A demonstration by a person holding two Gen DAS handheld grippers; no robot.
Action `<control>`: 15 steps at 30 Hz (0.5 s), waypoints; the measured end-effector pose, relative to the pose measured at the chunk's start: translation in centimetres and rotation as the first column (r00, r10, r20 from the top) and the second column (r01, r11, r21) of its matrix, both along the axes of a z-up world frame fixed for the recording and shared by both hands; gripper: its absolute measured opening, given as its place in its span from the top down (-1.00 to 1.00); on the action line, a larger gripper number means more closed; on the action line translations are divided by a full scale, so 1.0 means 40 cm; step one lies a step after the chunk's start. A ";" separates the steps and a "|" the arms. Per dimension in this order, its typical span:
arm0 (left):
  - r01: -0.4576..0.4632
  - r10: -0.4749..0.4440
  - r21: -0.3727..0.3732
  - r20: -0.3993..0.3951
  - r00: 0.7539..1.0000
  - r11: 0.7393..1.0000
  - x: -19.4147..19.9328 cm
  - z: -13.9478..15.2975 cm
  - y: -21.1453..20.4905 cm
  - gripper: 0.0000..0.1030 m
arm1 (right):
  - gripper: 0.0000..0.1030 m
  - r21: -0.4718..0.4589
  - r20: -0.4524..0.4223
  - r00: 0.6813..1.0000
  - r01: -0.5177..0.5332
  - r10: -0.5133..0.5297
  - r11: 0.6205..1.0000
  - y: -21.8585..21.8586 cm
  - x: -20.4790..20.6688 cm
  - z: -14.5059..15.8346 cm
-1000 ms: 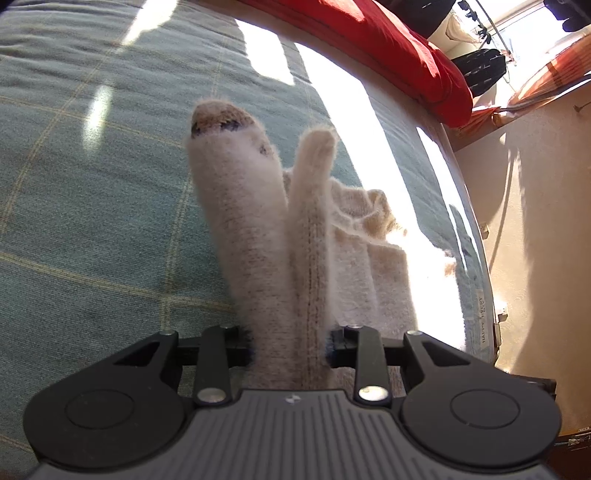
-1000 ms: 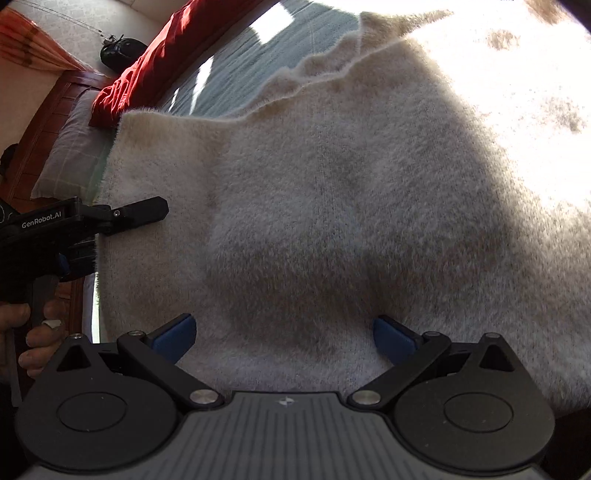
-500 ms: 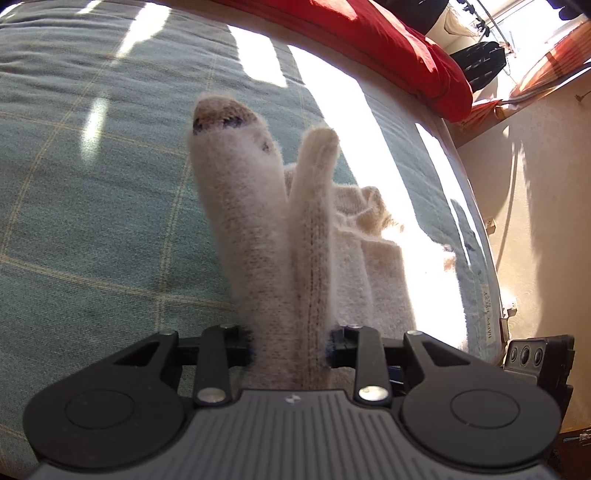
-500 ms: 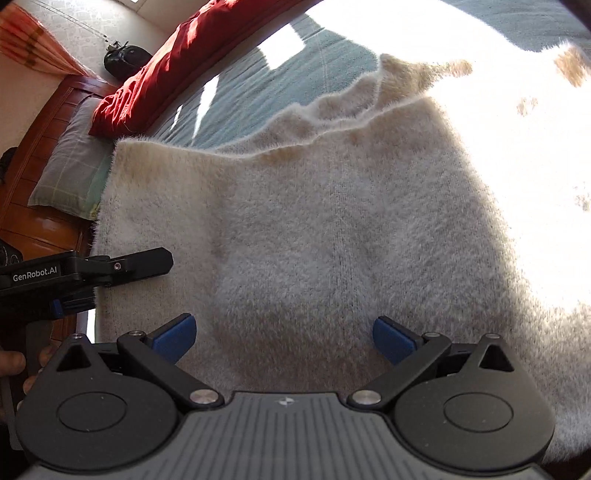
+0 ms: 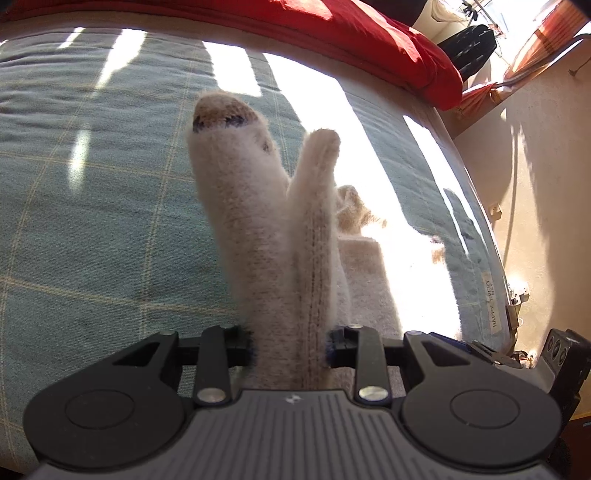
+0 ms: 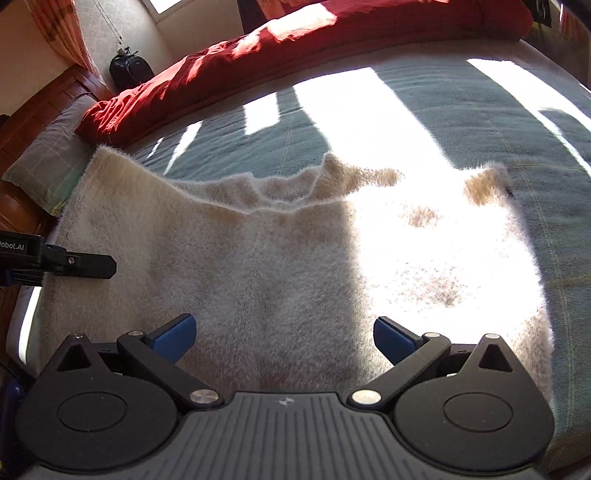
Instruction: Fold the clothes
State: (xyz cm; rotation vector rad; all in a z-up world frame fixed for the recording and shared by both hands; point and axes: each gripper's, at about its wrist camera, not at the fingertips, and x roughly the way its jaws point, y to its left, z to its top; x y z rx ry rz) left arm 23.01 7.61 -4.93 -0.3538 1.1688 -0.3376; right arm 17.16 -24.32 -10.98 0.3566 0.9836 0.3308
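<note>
My left gripper (image 5: 288, 345) is closed tight on a bunched fold of a fluffy cream knitted sweater (image 5: 273, 258), which rises between its two black fingers (image 5: 236, 338) and stands up ahead of them in two fuzzy columns, the taller one tipped with a tan and dark patch. The rest of the sweater lies flat ahead and to the right, partly washed out by sunlight, on a teal checked bedspread (image 5: 92, 206). A rumpled red duvet (image 5: 369, 33) runs along the far edge of the bed

My right gripper (image 6: 284, 338) is wide open and holds nothing; its blue-padded fingertips (image 6: 173, 334) hover apart over the sweater (image 6: 258, 266), which spreads flat ahead of them. The left gripper (image 6: 85, 265) pokes in from the left at the sweater's edge. Beyond the sweater lie the bedspread (image 6: 461, 110) and the duvet (image 6: 295, 44)
</note>
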 end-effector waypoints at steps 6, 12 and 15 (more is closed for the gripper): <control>0.018 -0.018 0.002 0.009 1.000 1.000 -0.003 0.026 -0.055 0.41 | -1.00 0.001 0.019 1.000 -0.004 0.004 1.000 -0.029 -0.025 0.012; 0.026 -0.026 -0.015 0.018 1.000 1.000 -0.009 0.047 -0.109 0.41 | -1.00 -0.004 0.044 0.999 0.010 -0.010 1.000 -0.063 -0.046 0.028; 0.029 -0.029 -0.026 0.023 0.999 0.999 -0.009 0.056 -0.131 0.41 | -1.00 -0.008 0.058 0.998 0.024 -0.024 1.000 -0.082 -0.055 0.037</control>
